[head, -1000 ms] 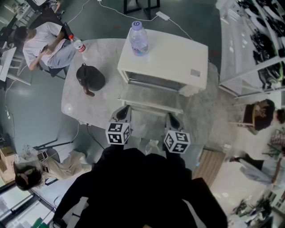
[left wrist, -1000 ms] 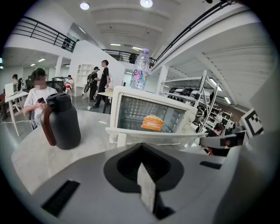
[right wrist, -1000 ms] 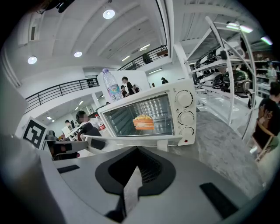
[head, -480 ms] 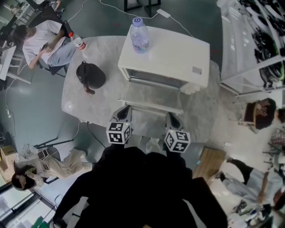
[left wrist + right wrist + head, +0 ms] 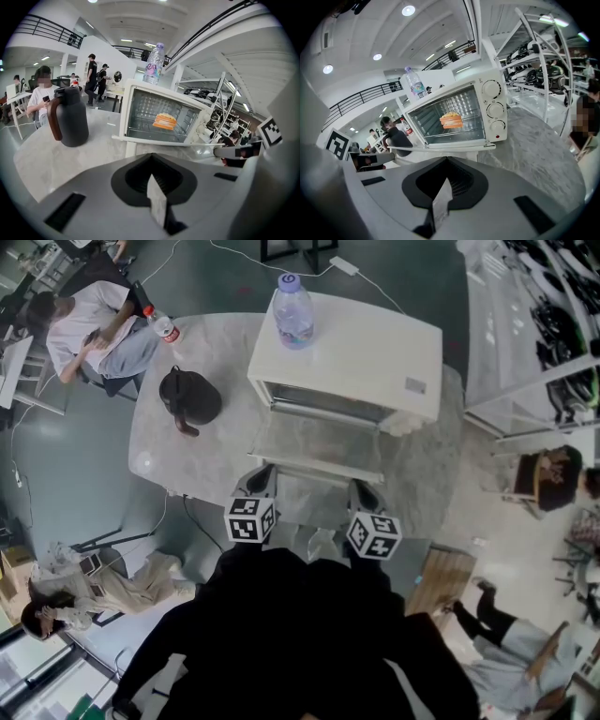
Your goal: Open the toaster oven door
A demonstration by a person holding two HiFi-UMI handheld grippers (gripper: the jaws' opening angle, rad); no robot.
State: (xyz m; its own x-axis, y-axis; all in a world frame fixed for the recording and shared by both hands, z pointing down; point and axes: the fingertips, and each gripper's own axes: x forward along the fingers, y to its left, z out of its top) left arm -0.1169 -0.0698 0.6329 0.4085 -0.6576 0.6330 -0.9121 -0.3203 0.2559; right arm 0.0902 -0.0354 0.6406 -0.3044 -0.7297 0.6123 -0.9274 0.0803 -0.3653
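A white toaster oven [image 5: 352, 348] stands on the marble table [image 5: 206, 460], and its glass door [image 5: 319, 448] lies folded down flat toward me. Inside, a piece of orange-and-white food [image 5: 164, 121] rests on the rack, also visible in the right gripper view [image 5: 451, 120]. My left gripper [image 5: 263, 472] hovers just before the door's front left corner. My right gripper [image 5: 360, 487] sits off the front right corner. The jaws of both are together with nothing between them, and neither touches the door [image 5: 440, 148].
A water bottle [image 5: 292, 311] stands on the oven's top left corner. A dark jug [image 5: 189, 397] with a brown handle is on the table left of the oven. A seated person [image 5: 94, 329] is at the table's far left, and white shelving [image 5: 525, 324] rises on the right.
The grippers and the oven door hold their places. Only people in the background have shifted.
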